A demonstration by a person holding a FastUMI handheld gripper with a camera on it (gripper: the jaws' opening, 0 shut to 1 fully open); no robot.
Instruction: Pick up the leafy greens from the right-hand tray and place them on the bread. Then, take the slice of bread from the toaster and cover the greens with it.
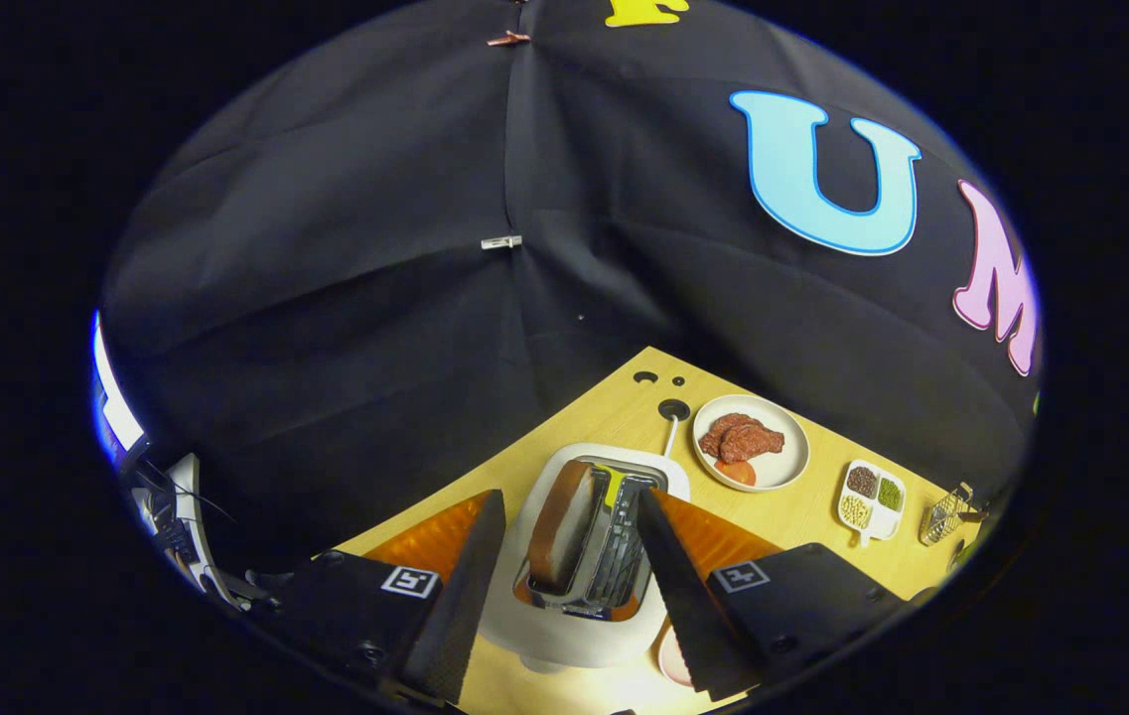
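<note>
A white toaster (579,636) stands on the wooden table directly below my gripper (569,581). A brown-crusted slice of bread (561,536) stands upright in its left slot; the right slot shows bare metal wire. My two fingers hang open above the toaster, one on each side of it, with nothing pressed between them. The slice sits in the gap between the fingers, nearer the left one.
Beyond the toaster a white plate (784,467) carries brown meat pieces and a red slice. Right of it are a small divided dish (872,500) of grains and a wire basket (943,516). A pink-rimmed plate edge (670,660) peeks by the right finger. Black cloth walls the table.
</note>
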